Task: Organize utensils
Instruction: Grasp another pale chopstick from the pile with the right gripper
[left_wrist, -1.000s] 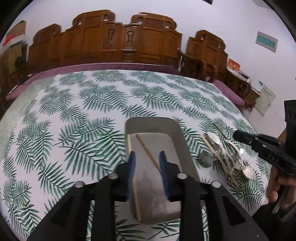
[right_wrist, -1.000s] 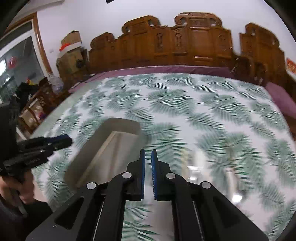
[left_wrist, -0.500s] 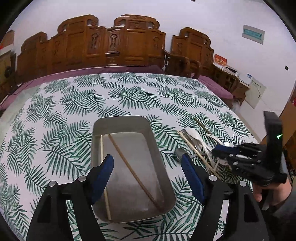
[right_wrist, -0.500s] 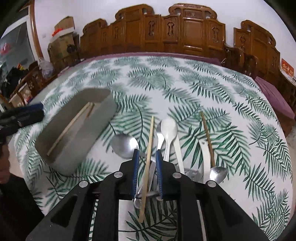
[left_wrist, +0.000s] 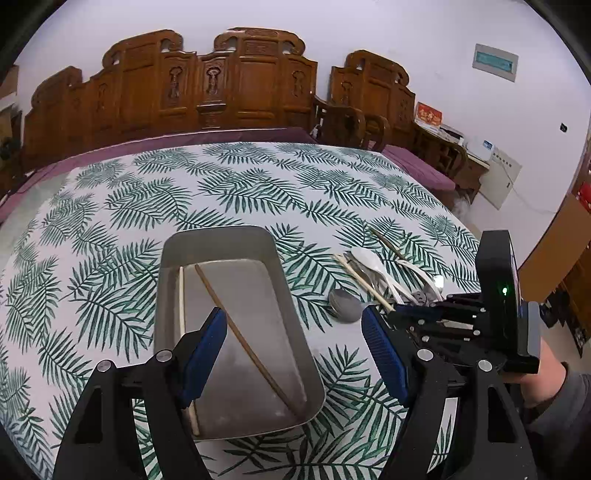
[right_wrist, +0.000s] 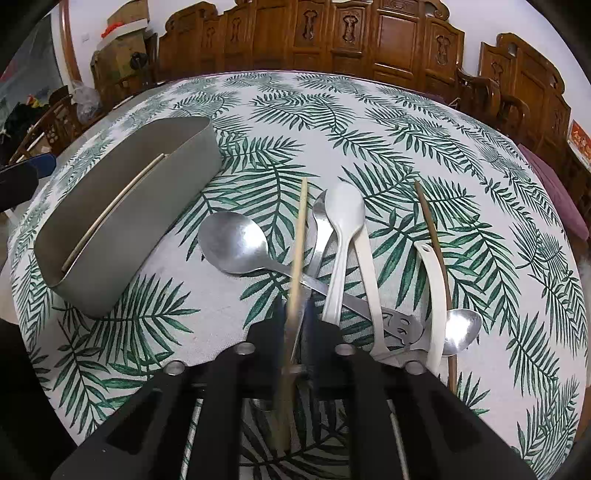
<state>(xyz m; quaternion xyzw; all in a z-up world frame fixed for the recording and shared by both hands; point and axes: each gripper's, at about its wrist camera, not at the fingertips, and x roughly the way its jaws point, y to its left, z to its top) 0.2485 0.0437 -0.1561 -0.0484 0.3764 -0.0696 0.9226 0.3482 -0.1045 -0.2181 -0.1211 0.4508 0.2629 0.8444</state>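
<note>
Right claw (right_wrist: 299, 317) grips a pale chopstick (right_wrist: 300, 229) among the spoons; left claw (left_wrist: 295, 350) gapes wide over the metal tray (left_wrist: 236, 236) on the counter (left_wrist: 221, 184).

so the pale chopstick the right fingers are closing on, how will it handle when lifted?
The chopstick looks thin, straight and wooden, so probably stiff and light. It is held near one end, so the long free end may pivot or droop between the fingers. It crosses the spoon handle, which might get nudged.
</note>
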